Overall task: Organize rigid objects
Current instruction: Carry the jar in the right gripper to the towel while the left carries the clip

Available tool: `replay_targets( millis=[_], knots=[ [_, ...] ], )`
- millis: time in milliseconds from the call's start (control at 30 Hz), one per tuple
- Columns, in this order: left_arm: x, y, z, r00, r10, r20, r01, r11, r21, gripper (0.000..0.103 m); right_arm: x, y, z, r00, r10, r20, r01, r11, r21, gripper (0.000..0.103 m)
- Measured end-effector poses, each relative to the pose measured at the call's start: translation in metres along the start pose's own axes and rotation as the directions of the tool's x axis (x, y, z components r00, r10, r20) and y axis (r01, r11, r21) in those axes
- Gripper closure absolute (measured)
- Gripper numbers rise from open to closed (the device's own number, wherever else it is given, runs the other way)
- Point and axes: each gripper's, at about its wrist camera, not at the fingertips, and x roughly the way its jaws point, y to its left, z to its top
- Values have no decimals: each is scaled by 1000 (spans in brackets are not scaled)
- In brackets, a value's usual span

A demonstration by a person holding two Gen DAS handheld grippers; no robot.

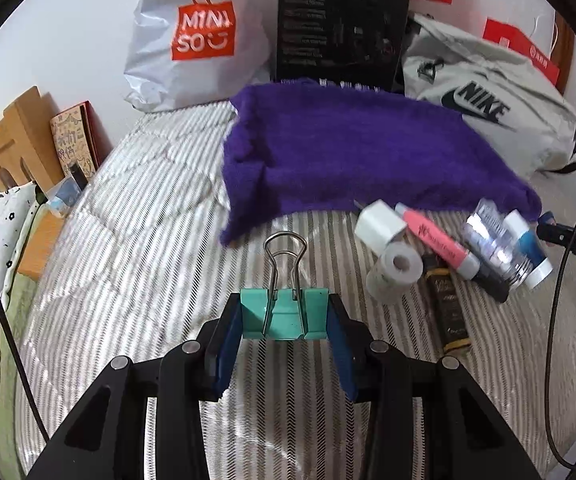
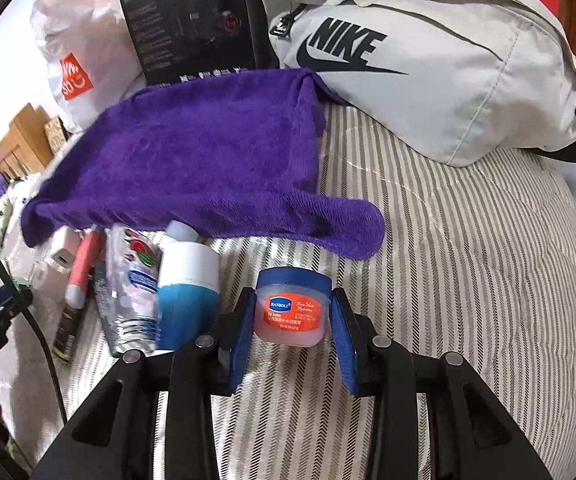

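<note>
Left wrist view: low over the striped bed, facing along its fingers toward the wall; purple towel mid-distance, pile of small items to the right.

Right wrist view: closer in, same heading, further right; the pile sits left, Nike bag looms near.

Shared: towel, pile, Nike bag, Miniso bag, black box.

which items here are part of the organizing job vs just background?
Job:
left gripper holding binder clip
right gripper holding lip balm jar
pink tube
paper roll
blue tube

Background:
purple towel
Nike bag
Miniso bag
black box
</note>
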Motion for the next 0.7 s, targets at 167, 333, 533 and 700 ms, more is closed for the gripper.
replay_targets(
  millis=[167, 333, 533, 700],
  knots=[
    [-17, 9, 17, 999, -31, 36, 32, 999, -23, 64, -16, 2, 9, 999, 18, 28, -17, 1000, -19, 66],
    [-25, 7, 44, 997, -43, 69, 43, 999, 1, 64, -32, 5, 25, 997, 46, 67, -43, 998, -42, 66],
    [-23, -6, 94, 986, -111, 124, 103, 992, 71, 64, -34, 16, 58, 992, 80, 95, -70, 992, -105, 66],
    [-4, -20, 144, 975, -169, 144, 156, 983, 99, 64, -14, 30, 101, 989, 133, 68, -119, 975, -187, 66]
  ],
)
